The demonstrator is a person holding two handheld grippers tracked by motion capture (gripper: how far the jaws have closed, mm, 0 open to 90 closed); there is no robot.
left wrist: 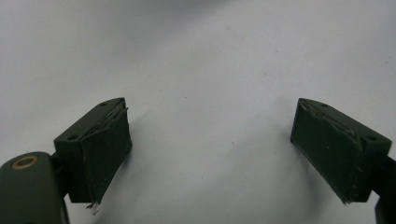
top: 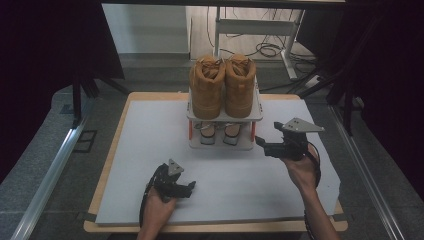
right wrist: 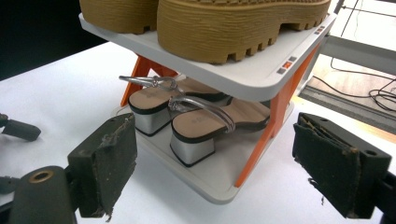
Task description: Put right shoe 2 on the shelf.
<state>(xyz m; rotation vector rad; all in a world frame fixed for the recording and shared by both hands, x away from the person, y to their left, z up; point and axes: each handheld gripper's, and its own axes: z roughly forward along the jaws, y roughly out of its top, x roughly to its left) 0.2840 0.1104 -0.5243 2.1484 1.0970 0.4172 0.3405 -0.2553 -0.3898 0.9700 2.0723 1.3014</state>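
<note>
We hold the right hand-held gripper (top: 264, 142) with its jaws spread wide and nothing between them; its worn black rubber pads (right wrist: 112, 163) are frayed at the edges. Straight ahead of it, just beyond the jaw tips, stands a small two-tier shoe rack (right wrist: 261, 79) with white rounded shelves and orange slanted legs. On the lower shelf, nearest this gripper, sit a pair of block-heeled sandals (right wrist: 196, 126): silvery heels, tan insoles with a dark rim, and thin clear straps arching over them. On the upper shelf, above and beyond the gripper, rest two tan boots (top: 222, 85) with thick ridged soles and a matte, suede-like upper.

The left hand-held gripper (top: 188, 187) lies low over the desk (top: 150, 150), well back from the rack, with its jaws also wide apart and empty above the plain white surface.

We judge the step in hand to be a reach for the nearer sandal. To do it well, we should bring the right gripper in level under the top shelf, keep clear of the orange leg beside it, and close on the firm heel block or the sole edge, not on the thin strap, which looks likely to flex or slip.
</note>
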